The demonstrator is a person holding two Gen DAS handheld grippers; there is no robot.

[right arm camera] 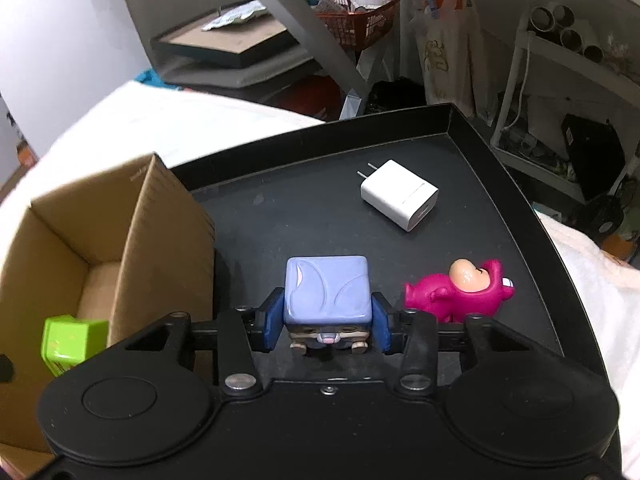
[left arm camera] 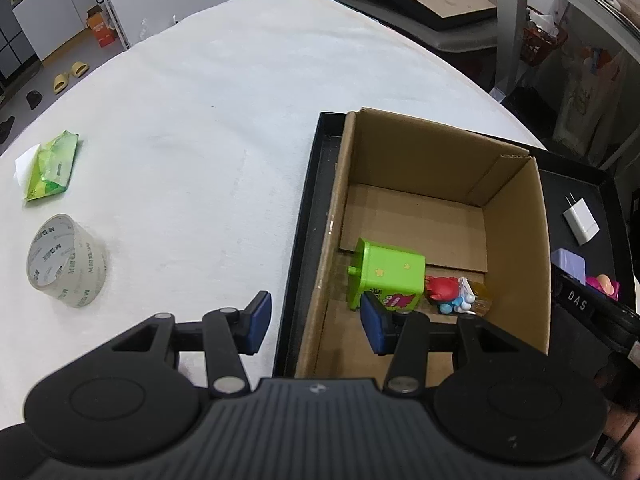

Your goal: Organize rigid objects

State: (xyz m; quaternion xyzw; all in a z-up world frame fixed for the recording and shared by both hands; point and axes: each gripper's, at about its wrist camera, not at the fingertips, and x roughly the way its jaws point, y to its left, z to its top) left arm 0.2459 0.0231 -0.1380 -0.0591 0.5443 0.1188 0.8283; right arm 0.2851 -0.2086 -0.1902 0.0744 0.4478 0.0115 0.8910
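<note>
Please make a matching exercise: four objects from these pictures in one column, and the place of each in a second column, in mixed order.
Objects:
1. green cube toy
2. white charger
3. lilac cube figure
4. tape roll

Places:
A. on the white tablecloth
B. between the right gripper jaws
C. inside the cardboard box
D. lying free on the black tray

Pairs: 1-C, 2-D, 3-B, 4-A

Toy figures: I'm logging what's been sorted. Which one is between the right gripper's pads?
The lilac cube-headed figure, held by the right gripper. The pink bear lies loose on the black tray; the green block is in the cardboard box.
</note>
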